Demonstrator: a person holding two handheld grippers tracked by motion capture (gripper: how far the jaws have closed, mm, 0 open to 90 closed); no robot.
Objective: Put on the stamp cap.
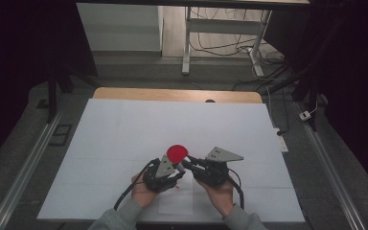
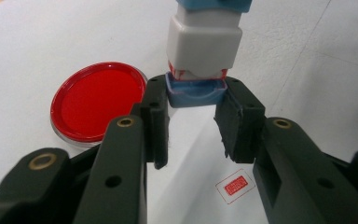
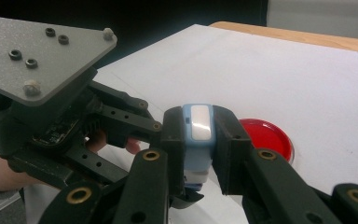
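A small stamp with a white body [image 2: 204, 44] and a blue cap [image 2: 196, 95] at its lower end hangs above the table between both grippers. My left gripper [image 2: 196, 87] is shut on the blue cap. My right gripper [image 3: 199, 120] is shut on the stamp's blue upper part [image 3: 196, 156]. In the high view the two grippers meet tip to tip, left gripper [image 1: 178, 169] and right gripper [image 1: 188, 163], just in front of a round red ink pad [image 1: 177, 153]. The red ink pad [image 2: 98, 100] lies flat on the table beside the stamp.
A red rectangular stamp print [image 2: 235, 185] marks the white paper sheet [image 1: 175, 203] under the hands. A white cover [image 1: 124, 129] lies over the table, with its wooden edge [image 1: 177, 94] at the back. The left gripper's grey plate [image 3: 42, 56] stands close by in the right gripper view.
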